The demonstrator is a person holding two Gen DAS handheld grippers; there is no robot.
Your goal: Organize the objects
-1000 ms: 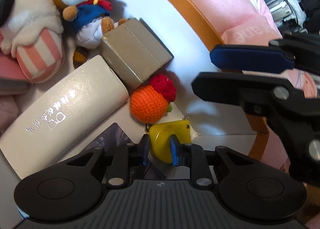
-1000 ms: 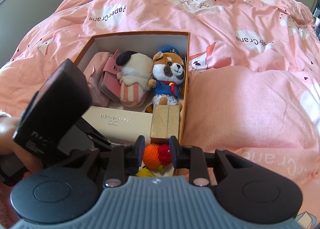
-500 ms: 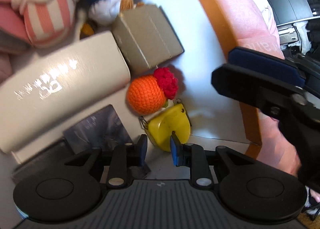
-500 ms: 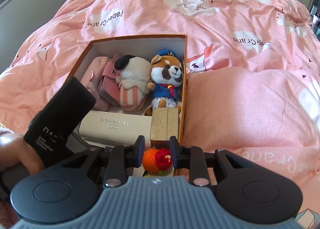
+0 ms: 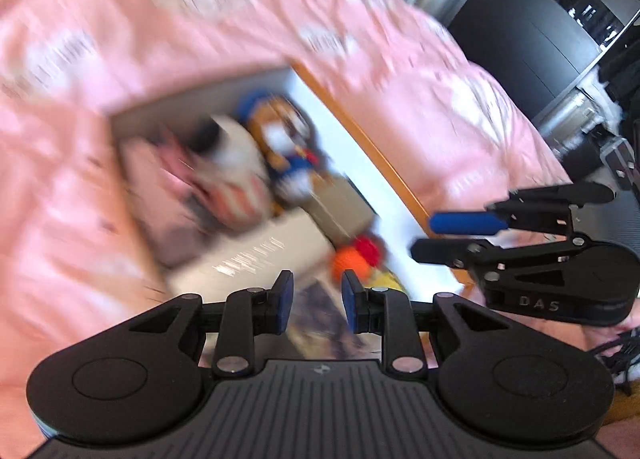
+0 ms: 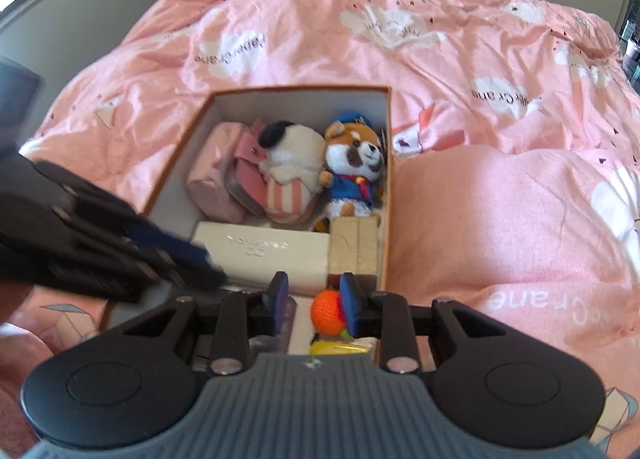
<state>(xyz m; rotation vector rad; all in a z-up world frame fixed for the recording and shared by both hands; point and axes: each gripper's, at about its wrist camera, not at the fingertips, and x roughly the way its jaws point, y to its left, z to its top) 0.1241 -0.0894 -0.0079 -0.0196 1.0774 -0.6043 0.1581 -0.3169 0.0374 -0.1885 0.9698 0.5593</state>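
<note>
Right wrist view: your box [image 6: 390, 195] looks nearly packed, orange ball [image 6: 326, 313] at its near end. Both the left tool [image 5: 314, 301] and right tool [image 6: 310, 303] are spread, holding nothing. Keep them above its rim.

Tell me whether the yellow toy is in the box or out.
In. The yellow toy lies on the box floor beside the orange ball, inside the orange wall, free of both tongs.
</note>
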